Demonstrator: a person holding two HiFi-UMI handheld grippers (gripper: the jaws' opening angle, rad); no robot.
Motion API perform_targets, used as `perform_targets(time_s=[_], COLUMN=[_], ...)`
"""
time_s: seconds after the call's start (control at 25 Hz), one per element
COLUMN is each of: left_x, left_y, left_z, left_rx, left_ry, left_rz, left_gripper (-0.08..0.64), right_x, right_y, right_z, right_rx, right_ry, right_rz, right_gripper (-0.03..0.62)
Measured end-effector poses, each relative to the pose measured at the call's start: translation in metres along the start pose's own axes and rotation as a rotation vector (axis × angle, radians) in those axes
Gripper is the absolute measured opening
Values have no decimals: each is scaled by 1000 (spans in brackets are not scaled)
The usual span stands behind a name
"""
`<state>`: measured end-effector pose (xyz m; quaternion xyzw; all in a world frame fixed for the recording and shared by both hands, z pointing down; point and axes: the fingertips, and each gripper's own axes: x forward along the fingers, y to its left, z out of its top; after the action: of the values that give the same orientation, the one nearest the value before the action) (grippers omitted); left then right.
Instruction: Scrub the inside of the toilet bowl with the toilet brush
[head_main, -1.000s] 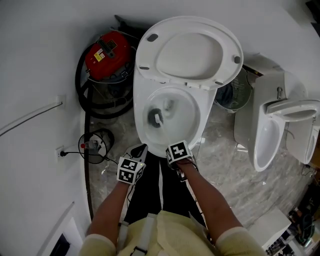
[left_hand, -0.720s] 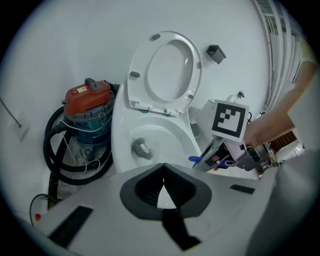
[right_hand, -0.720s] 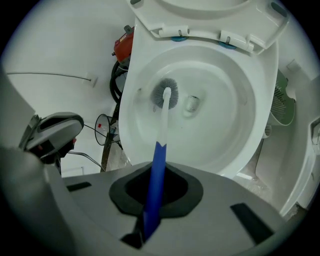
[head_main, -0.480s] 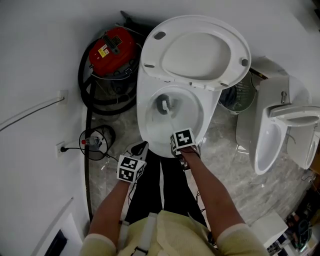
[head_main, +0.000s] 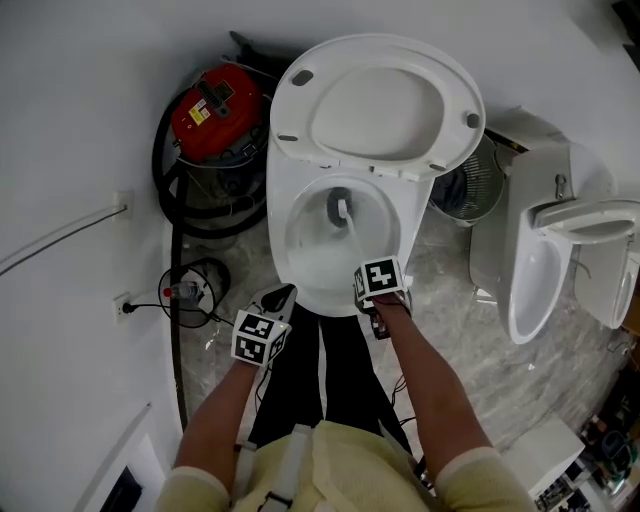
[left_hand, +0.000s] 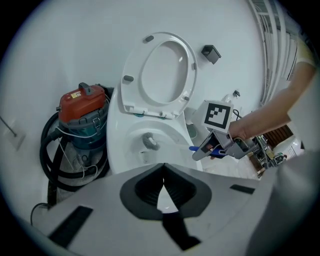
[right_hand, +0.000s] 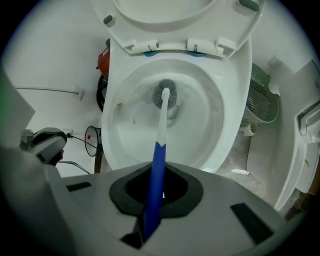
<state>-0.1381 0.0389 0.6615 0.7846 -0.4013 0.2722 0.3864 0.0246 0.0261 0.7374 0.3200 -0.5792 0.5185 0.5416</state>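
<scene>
Clamping the slim blue-handled toilet brush (right_hand: 160, 131), the right hand-held gripper (right_hand: 157, 176) rests bristles in the glossy bowl (right_hand: 205, 125).

The left gripper (left_hand: 163, 167) fingers touch together; the right gripper (right_hand: 159, 175) fingers clamp.

In the head view a red vacuum cleaner (head_main: 213, 112) stands at ten o'clock with its black hose (head_main: 165, 190) looped round its base, a wall socket (head_main: 122, 305) sits at nine, a caged fan (head_main: 465, 190) at two, and a white urinal (head_main: 540, 270) at three on the marbled floor (head_main: 460, 330).
</scene>
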Motion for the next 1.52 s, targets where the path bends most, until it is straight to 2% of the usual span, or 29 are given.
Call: perform_targets(time_s=[0.4, 0.68, 0.88, 1.12, 1.52], left_x=[0, -4, -6, -8, -15], left_y=[-17, -26, -30, -33, -27], left_z=[11, 6, -1, -7, -11], left_rx=[47, 75, 93, 111, 124], left_ry=[13, 32, 47, 57, 47], left_rz=[-45, -65, -79, -91, -60], left_gripper=[14, 14, 14, 14, 14], right_x=[-18, -23, -21, -19, -8], right_y=[-29, -38, -41, -33, -3], right_z=[-21, -45, -63, -92, -132], right_rx=[88, 150, 145, 162, 172], right_ry=[-30, -15, 6, 58, 135], right_rz=[-46, -69, -94, -91, -61], right_gripper=[28, 28, 28, 28, 28])
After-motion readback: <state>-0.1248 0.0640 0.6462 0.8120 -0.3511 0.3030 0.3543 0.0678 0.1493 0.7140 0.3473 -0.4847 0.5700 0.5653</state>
